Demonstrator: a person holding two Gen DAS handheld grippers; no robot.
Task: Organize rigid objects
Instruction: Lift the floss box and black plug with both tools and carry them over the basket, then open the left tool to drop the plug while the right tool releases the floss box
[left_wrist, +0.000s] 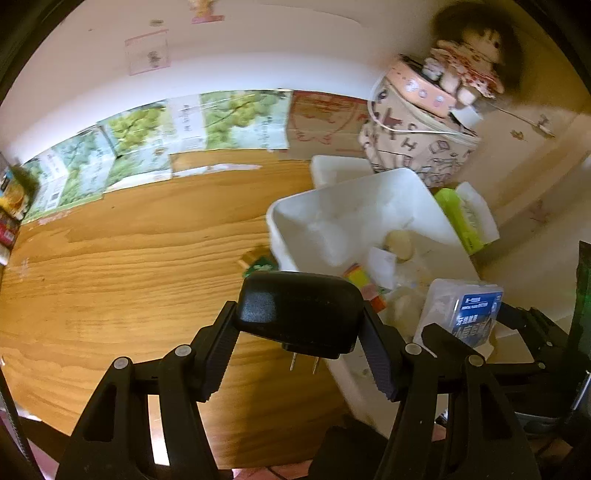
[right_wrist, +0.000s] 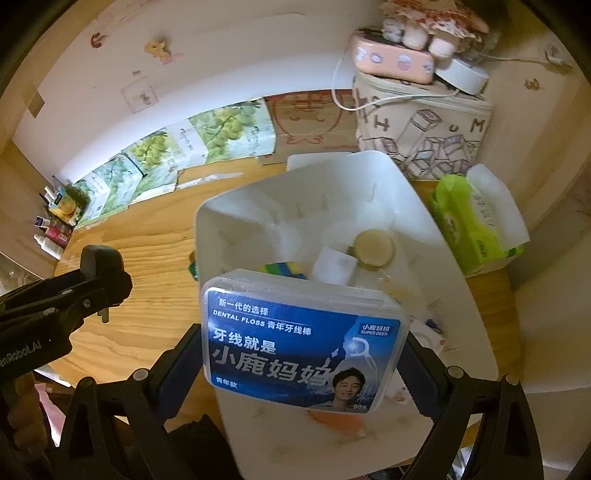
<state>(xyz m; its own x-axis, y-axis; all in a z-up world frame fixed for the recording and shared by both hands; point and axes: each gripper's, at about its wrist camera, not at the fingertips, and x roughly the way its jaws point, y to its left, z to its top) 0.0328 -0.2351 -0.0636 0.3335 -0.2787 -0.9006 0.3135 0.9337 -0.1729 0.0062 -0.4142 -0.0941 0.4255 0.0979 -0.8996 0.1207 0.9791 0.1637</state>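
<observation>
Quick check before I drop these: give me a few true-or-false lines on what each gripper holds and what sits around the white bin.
1. The left gripper holds a black plug adapter. True.
2. The right gripper is empty. False: it holds a dental floss box.
3. The white bin is empty. False: a round cap and other small items lie inside.
4. A green tissue pack lies beside the bin. True.

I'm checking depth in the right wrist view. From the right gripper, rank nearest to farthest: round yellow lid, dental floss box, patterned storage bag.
1. Dental floss box, between the right gripper jaws.
2. Round yellow lid, inside the white bin.
3. Patterned storage bag, behind the bin, by the wall.
</observation>
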